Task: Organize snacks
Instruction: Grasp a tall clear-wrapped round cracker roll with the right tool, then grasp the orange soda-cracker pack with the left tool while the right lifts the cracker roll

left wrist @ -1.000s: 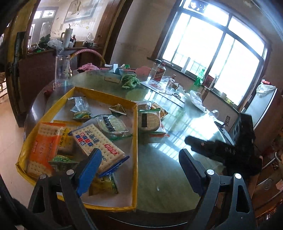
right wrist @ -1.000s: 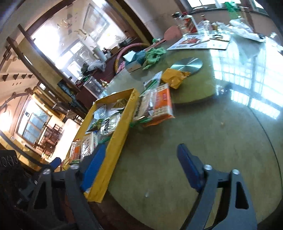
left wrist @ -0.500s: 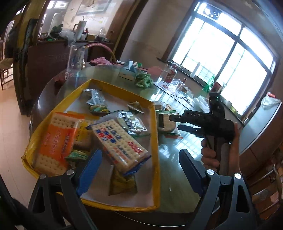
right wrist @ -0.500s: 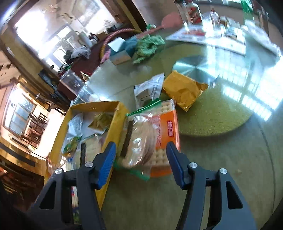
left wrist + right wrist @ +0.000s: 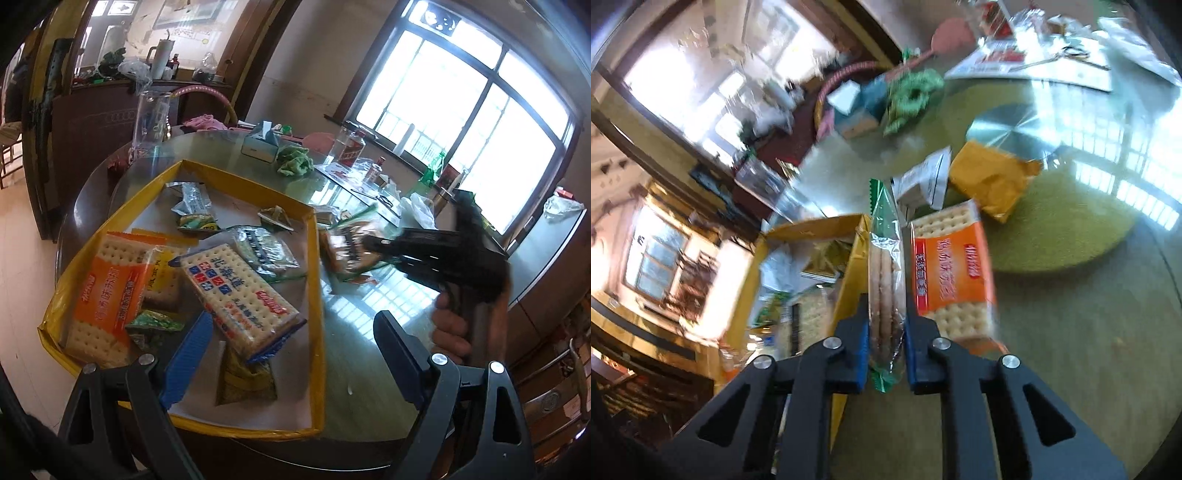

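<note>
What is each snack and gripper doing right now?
Right gripper: shut on the round cracker pack.
Round cracker pack: held on edge, beside the tray.
Left gripper: open, holding nothing.
Orange cracker pack: lying on the table outside the tray.
Yellow tray: holds several snack packs.
Yellow bag: lying on the table.

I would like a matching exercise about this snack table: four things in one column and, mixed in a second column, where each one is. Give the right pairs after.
Things
1. round biscuit pack
2. blue-and-white cracker pack
3. mustard-yellow snack bag
4. green cloth

Places
A. inside the yellow tray
B. on the table beside the tissue box
C. clamped on edge between the right tongs
D. on the table near the round metal disc

Pairs: 1-C, 2-A, 3-D, 4-B
</note>
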Motion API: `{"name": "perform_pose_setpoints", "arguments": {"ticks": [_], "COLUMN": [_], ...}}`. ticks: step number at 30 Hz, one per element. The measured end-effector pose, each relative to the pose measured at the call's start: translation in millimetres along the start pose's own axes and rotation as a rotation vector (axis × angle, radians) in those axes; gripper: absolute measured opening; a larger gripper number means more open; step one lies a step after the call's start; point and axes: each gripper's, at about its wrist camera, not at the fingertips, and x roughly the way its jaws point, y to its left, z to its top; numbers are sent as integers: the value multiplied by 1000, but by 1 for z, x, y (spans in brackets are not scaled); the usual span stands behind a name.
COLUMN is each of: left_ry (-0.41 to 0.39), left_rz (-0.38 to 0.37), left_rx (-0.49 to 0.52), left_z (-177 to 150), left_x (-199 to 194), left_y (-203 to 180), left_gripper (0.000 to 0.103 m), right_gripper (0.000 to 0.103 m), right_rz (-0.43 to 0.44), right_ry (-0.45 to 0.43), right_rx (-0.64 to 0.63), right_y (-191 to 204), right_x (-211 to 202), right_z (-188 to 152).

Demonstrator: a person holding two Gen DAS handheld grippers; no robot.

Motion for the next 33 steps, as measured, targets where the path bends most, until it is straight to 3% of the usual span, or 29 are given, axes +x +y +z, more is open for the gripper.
{"name": "perform_pose_setpoints", "arguments": {"ticks": [6,13,16,20,27,31,33], "left_ry": [38,216,237,305,336,334,358], "left_rz": [-21,-47,-12,27,180,276,281], "left_rx": [47,65,82,27,20,122,151], "left_z": [0,15,23,37,67,72,73], "left_x": [11,70,98,141,207,231,244], "left_y": [-27,-69,-85,-97,-106,-123,-129], "left_gripper": [89,89,89,89,89,89,89], "right_gripper": [17,17,17,17,17,17,17], "right_rz": [4,-83,-84,-85,-94,-72,-54], "right_ry": [-143,-213,-216,-241,-245,-244,-238], "right_rx": [73,150,169,174,172,168,163], "right_y": [-39,-87,-95,-100,-107,-112,-113], "right_x": [-80,-123,-124,-124,-121,-121,-118], "right_z": [-39,-83,-88,-94,-98,-99,-98]}}
